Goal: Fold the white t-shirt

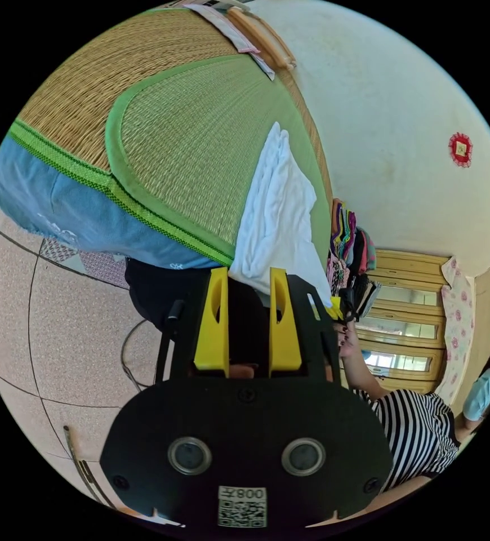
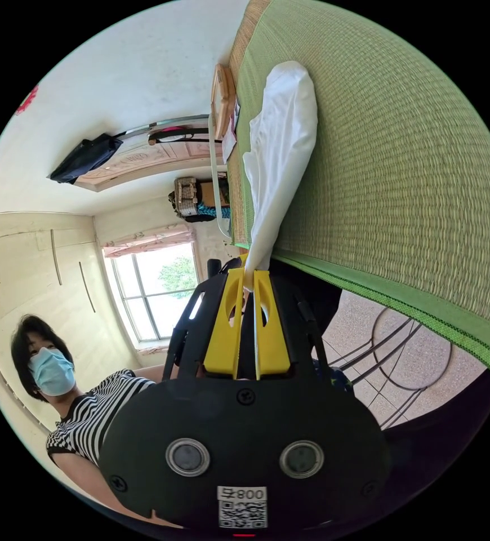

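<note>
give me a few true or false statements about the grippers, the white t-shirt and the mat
1. The right gripper is shut on the white t-shirt. True.
2. The left gripper is clamped on the shirt. False: its jaws stand apart, with the shirt's edge just beyond the tips.
3. The t-shirt lies on a green woven mat. True.
4. The t-shirt is spread flat with both sleeves out. False: it is bunched into a long narrow bundle.
5. A pile of colourful clothes sits beyond the shirt in the left gripper view. True.

Bright daylight enters through the glass-paned window (image 2: pixel 155 293) at nine o'clock; fisheye distortion bends edges; shadows stay soft.
</note>
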Demonstrator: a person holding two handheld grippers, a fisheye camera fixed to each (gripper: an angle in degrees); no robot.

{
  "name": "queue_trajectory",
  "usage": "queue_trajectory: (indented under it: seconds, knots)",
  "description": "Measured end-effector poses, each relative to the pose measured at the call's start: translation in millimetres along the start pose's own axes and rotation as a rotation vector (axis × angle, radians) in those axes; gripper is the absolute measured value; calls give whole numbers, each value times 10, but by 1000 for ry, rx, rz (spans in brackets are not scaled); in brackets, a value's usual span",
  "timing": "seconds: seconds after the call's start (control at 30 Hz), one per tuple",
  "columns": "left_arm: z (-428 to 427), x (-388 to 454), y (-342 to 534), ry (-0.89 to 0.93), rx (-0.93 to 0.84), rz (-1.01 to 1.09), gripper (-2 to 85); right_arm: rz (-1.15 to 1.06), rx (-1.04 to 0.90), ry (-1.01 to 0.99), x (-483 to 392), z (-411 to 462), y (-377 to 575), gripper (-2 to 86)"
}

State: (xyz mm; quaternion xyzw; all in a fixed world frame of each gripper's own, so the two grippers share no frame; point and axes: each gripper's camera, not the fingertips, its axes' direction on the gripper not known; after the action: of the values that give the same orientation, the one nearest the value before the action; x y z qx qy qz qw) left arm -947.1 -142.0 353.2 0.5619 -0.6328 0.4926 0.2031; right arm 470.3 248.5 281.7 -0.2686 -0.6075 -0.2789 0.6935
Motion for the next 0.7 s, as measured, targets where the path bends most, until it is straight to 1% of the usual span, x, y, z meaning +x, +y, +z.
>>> queue_trajectory:
  seconds: [0.07, 0.37, 0.43, 0.47, 0.7]
  knots:
    - [-16, 5, -22, 21, -16, 1, 107, 1, 0, 0, -8, 12, 19, 25]
    - [26, 164, -64, -10, -61, 34, 91, -6, 8, -14, -98, 60, 128, 25]
    - [46, 176, -61, 8, -61, 42, 82, -11, 7, -12, -129, 73, 144, 24]
    - [67, 190, -58, 51, -56, 52, 75, -14, 8, -11, -148, 79, 157, 24]
    - [327, 294, -103, 43, -90, 65, 83, -11, 19, -19, -200, 104, 275, 23]
